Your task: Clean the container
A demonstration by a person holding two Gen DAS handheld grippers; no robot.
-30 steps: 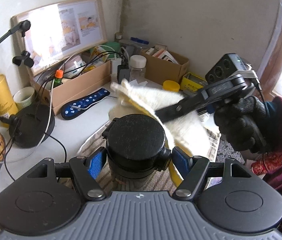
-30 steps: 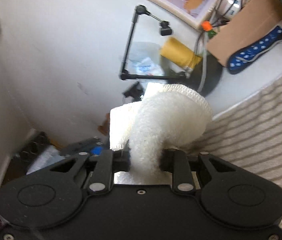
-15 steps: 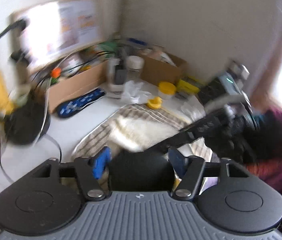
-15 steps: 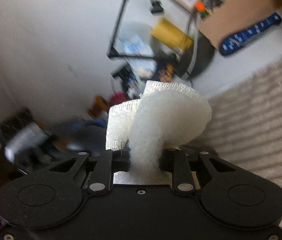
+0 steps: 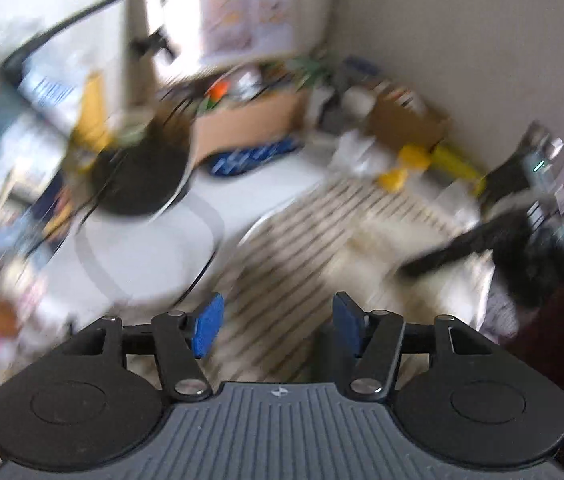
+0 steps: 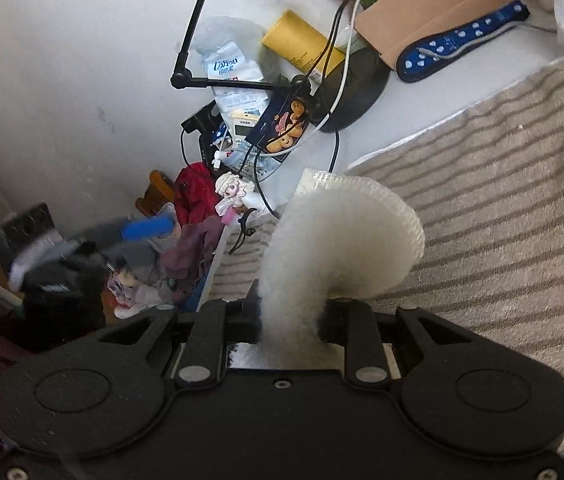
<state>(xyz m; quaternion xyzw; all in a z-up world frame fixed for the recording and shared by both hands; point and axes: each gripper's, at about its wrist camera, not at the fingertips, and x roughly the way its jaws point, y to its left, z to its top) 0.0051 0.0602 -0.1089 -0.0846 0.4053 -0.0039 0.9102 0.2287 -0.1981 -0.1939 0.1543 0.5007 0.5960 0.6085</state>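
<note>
Right gripper [image 6: 292,320]: clamped on a folded white cloth [image 6: 342,236], held above the striped towel [image 6: 502,184].
Left gripper [image 5: 277,326]: jaws apart, nothing between them; view blurred.
Container: not seen in either view.
Risk: with no container steadied, the wipe may be misplaced or the cloth snagged on the towel.

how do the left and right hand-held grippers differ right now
The left hand-held gripper is open, with nothing between its blue pads; the right hand-held gripper is shut on a white fluffy cloth.
The left wrist view is motion-blurred; the right wrist view is mostly sharp.
The left one's pads are blue; the right one's fingers look black.
Both are over the striped towel.
</note>
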